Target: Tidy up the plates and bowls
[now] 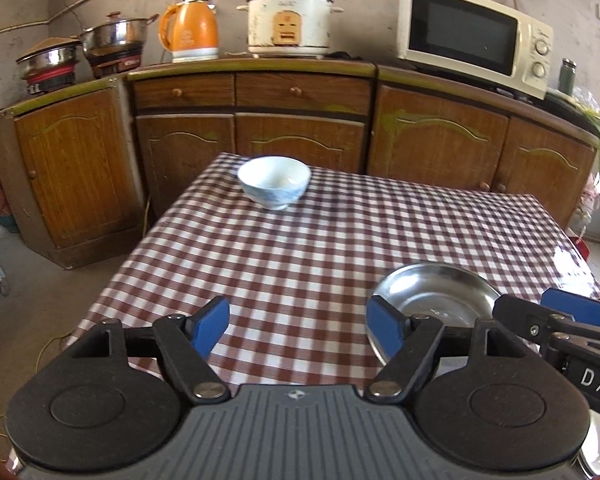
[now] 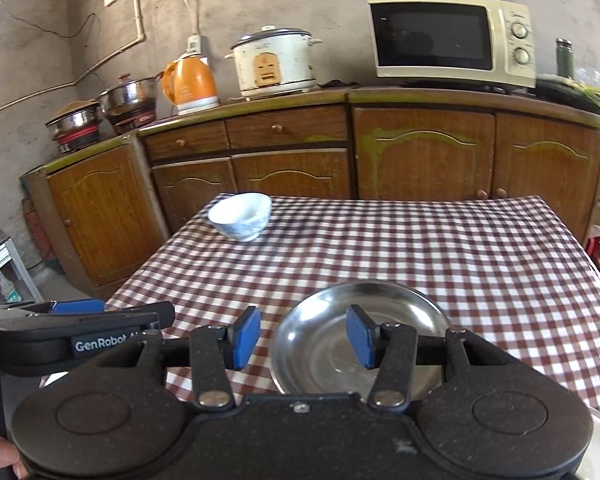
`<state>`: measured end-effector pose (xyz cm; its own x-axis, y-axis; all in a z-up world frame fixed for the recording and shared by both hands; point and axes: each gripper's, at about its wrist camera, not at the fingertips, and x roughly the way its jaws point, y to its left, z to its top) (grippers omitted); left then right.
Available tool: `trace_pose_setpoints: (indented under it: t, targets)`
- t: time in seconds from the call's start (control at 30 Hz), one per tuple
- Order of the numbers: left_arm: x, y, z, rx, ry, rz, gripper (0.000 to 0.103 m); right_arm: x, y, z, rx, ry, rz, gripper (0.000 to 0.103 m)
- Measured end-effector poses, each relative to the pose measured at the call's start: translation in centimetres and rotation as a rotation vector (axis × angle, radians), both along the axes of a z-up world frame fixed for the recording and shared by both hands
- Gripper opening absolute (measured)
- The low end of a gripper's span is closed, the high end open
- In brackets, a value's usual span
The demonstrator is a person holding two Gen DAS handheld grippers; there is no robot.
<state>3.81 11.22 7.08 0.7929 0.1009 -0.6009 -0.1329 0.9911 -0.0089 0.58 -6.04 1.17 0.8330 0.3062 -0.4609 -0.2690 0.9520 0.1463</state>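
A white ceramic bowl (image 1: 274, 182) with faint blue patterning sits near the far left corner of the table (image 1: 300, 248), close to its edge, with wide bare checked cloth around it. A shallow round stainless-steel plate (image 2: 360, 344), glossy and smooth, lies near the front edge. The left gripper (image 1: 298, 326) hangs over bare cloth, jaws spread and empty. The right gripper (image 2: 304, 338) is above the plate's left rim, jaws apart, gripping nothing.
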Motion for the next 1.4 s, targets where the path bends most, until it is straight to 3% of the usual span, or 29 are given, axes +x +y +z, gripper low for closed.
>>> trace_pose_setpoints:
  t: [0.6, 1.4]
  targets:
    - [0.4, 4.6, 0.7, -0.003, -0.014, 0.076, 0.081, 1.4, 5.7, 1.0, -0.023, -0.018, 0.068, 0.062]
    - [4.8, 7.7, 1.4, 0.045, -0.008, 0.09, 0.084, 6.3, 9.8, 1.5, -0.01, -0.018, 0.081, 0.063]
